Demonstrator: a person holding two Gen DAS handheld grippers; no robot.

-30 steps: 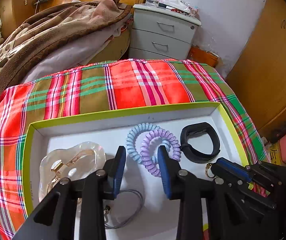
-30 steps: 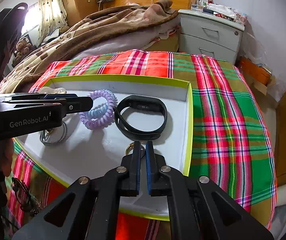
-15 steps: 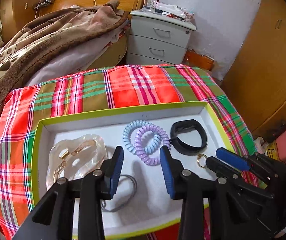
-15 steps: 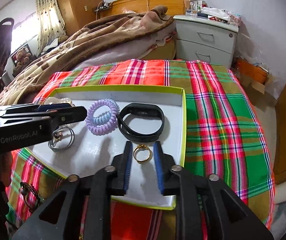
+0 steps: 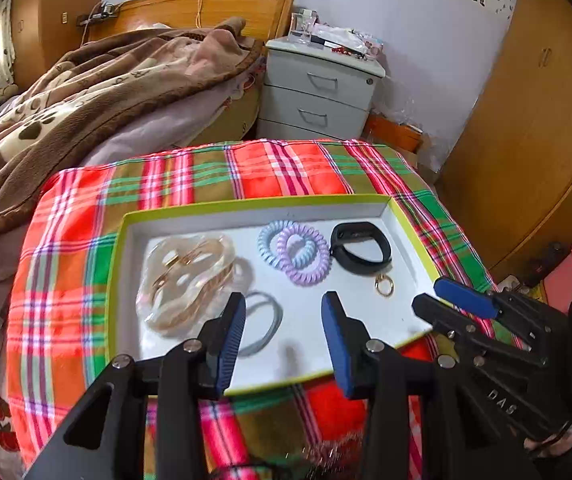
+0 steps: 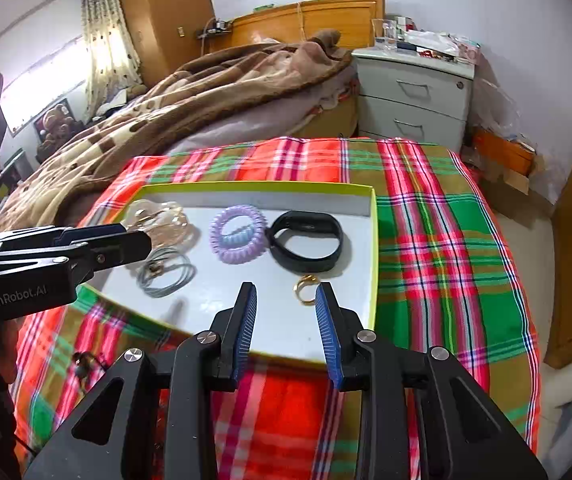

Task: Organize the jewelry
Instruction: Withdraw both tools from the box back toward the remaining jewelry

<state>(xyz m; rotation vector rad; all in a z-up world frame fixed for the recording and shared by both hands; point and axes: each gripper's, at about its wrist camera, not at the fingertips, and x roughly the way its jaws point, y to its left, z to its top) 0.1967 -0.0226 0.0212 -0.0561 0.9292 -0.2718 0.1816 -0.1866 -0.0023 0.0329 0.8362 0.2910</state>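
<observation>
Tray sits on the plaid-covered table, holding everything I can count: clear dish with a gold chain piece at its left end, grey hair ties in front of it, lilac and blue coil ties in the middle, black wristband to the right, gold ring just in front of the band. All lie apart or in small groups inside the rim. I judge the sorting nearly done. One dark tangled item lies blurred on the cloth outside the near left rim; can't tell what it is, may still need placing

My right gripper hovers above the near rim, fingers spread, empty. My left gripper likewise wide apart, nothing between the pads

Against a second ago: my right fingers were pinched together low over the ring; now parted and drawn back, ring left lying free on the tray floor. Both views sit higher and farther off, so both hands have pulled away. Left fingers slightly wider
</observation>
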